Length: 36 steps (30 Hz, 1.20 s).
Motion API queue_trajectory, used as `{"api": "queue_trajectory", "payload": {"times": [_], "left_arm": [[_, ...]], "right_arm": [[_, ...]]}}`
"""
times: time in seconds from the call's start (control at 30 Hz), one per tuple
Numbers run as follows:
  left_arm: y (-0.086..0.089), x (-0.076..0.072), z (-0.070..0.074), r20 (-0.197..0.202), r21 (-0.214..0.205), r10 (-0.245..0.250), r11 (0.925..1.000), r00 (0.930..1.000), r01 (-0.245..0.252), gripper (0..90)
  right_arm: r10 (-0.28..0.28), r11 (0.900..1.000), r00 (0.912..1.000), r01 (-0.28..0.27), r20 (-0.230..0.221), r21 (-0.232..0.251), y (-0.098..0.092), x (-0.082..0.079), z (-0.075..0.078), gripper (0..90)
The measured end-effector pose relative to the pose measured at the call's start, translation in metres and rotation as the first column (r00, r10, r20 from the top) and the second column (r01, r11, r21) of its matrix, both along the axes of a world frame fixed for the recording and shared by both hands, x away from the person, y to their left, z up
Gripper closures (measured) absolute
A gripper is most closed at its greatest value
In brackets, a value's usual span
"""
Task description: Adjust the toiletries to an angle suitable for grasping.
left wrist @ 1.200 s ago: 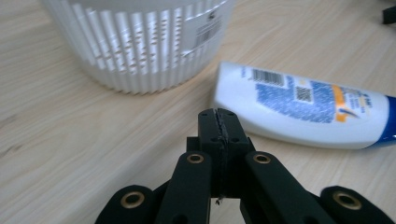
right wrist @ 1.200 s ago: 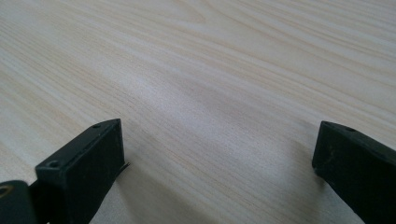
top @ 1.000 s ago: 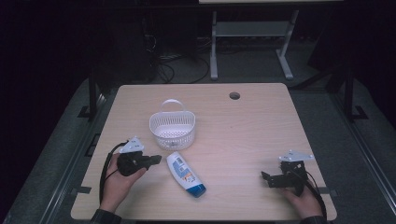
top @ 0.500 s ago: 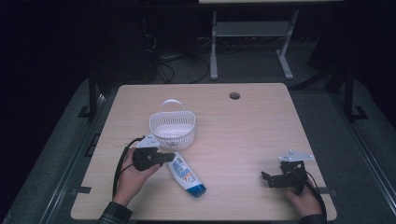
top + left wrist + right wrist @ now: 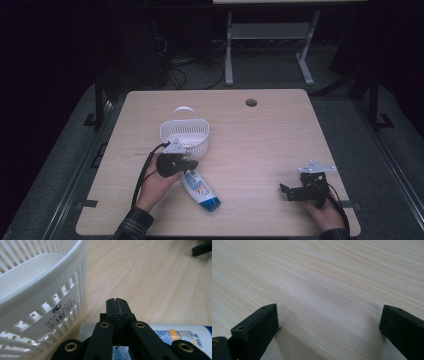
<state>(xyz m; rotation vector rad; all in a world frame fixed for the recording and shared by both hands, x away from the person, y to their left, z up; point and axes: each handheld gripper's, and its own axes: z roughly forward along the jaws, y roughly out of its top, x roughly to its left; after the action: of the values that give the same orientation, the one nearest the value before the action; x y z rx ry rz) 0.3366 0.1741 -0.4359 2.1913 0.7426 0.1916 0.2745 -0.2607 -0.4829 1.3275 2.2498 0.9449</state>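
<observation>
The left gripper (image 5: 186,164) hovers over the white end of a bottle (image 5: 200,187) that lies flat on the tabletop (image 5: 260,145), just on the near side of a white basket (image 5: 185,134). Its jaws are clenched together with nothing between them, as the left gripper view shows: the bottle (image 5: 180,336) is under the jaws, not in them. The right gripper (image 5: 295,192) rests near the right front corner, well apart from everything, with its jaws released and wide.

I think the risk is this: the closed jaws cannot take the bottle. If they go down like that, they may only push it, and the smooth round bottle could roll or slide toward the near edge. The basket (image 5: 37,295) is also very close, so a careless move to the left could knock it.
</observation>
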Motion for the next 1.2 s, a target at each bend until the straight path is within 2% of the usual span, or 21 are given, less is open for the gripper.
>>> {"api": "queue_trajectory", "payload": {"times": [0.2,0.5,0.6,0.67,1.2], "left_arm": [[-0.004,0.004,-0.006,0.002,0.052,0.003,0.9986,1.0000,-0.003,90.0],[-0.002,0.003,-0.007,0.009,0.061,0.000,0.9981,1.0000,0.000,90.0],[0.000,0.002,-0.006,0.005,0.073,-0.006,0.9973,1.0000,0.006,90.0],[0.002,0.002,-0.006,0.000,0.065,0.000,0.9979,1.0000,0.000,90.0],[0.017,-0.005,-0.008,-0.014,0.082,0.011,0.9966,0.9998,-0.009,90.0]], "right_arm": [[0.000,1.0000,1.0000,0.000,0.000,0.000,0.000,0.000,0.000,1.7],[0.000,1.0000,1.0000,0.000,0.001,0.000,0.000,0.000,0.000,1.7],[0.000,1.0000,1.0000,0.000,0.001,0.000,0.000,0.000,0.000,1.7],[0.000,1.0000,1.0000,0.000,0.001,0.000,0.000,0.000,0.000,1.7],[0.000,1.0000,1.0000,0.000,0.001,0.000,0.000,0.000,0.000,1.7]]}}
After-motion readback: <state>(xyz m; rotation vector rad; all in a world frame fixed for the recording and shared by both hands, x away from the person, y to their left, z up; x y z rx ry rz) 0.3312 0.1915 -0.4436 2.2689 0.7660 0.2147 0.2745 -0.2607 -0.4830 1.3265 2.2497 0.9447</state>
